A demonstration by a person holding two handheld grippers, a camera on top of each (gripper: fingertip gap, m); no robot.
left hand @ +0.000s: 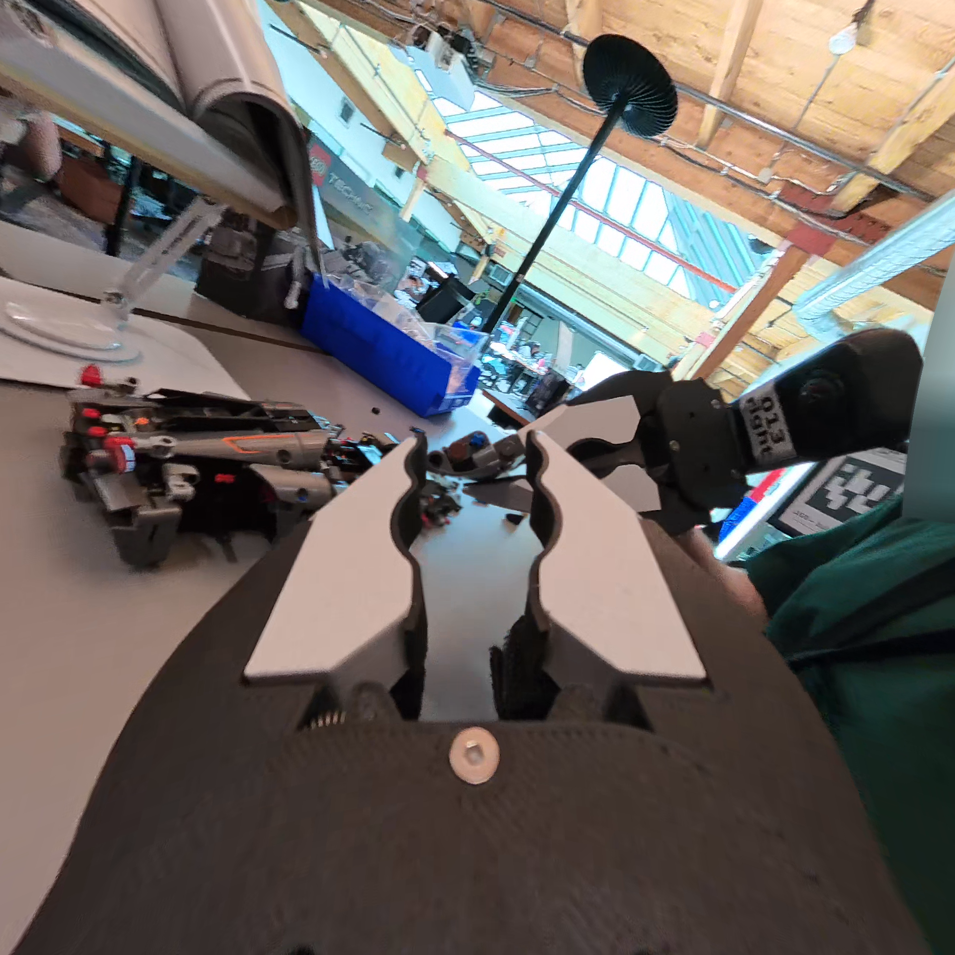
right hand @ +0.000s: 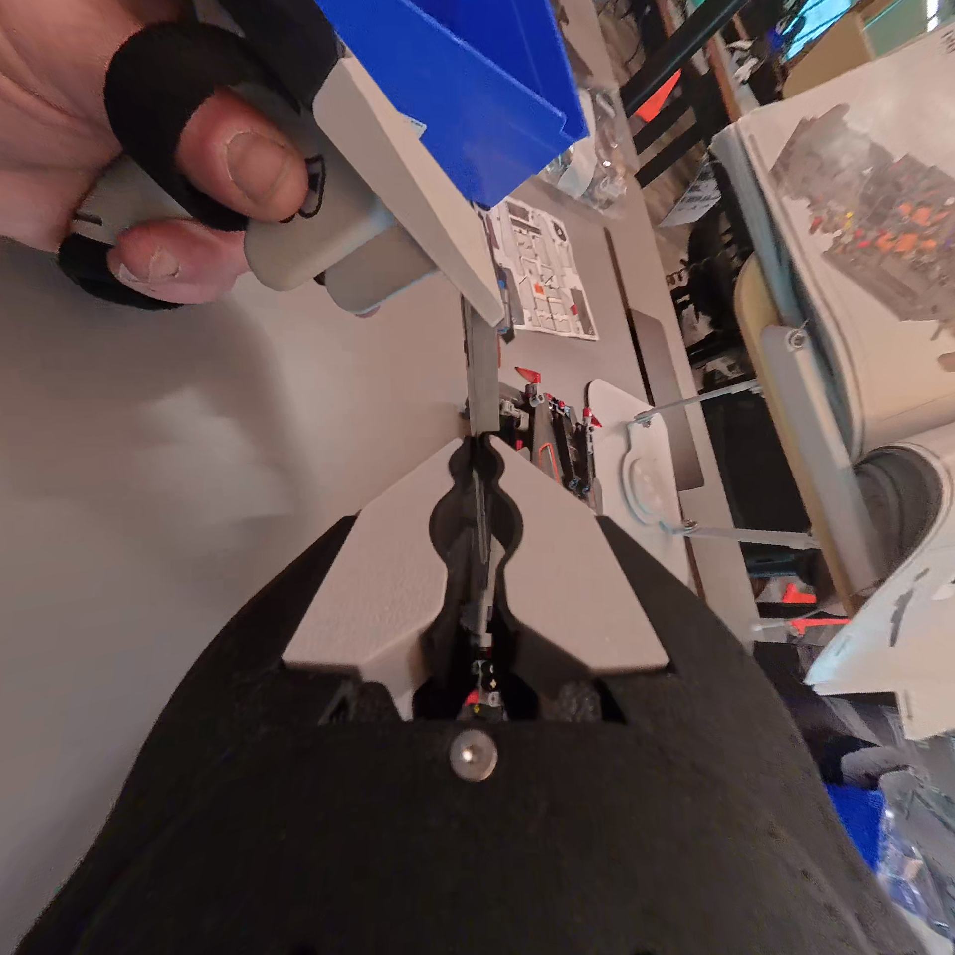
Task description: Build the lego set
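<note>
My left gripper [left hand: 473, 449] is open and low over the grey table [left hand: 77, 594]. Just beyond its fingertips, my right gripper [left hand: 563, 418] comes in from the right and holds a small grey and dark lego sub-assembly [left hand: 475, 457]. In the right wrist view my right gripper [right hand: 478, 444] is shut on that thin grey lego piece [right hand: 483, 393], which sticks out past the tips. A hand holds the left gripper [right hand: 465, 268] at the upper left there. The big grey, black and red lego model [left hand: 181, 465] lies on the table to the left; it also shows in the right wrist view [right hand: 553, 439].
A blue parts bin [left hand: 387, 351] stands behind the model. An open instruction book [left hand: 217, 77] rests on a clear stand [left hand: 77, 330] at the far left. A sticker sheet [right hand: 548, 274] lies near the bin. Small loose parts [left hand: 439, 511] lie ahead. A green sleeve [left hand: 852, 620] is at the right. About 4 centimeters separates my left fingertips from my right.
</note>
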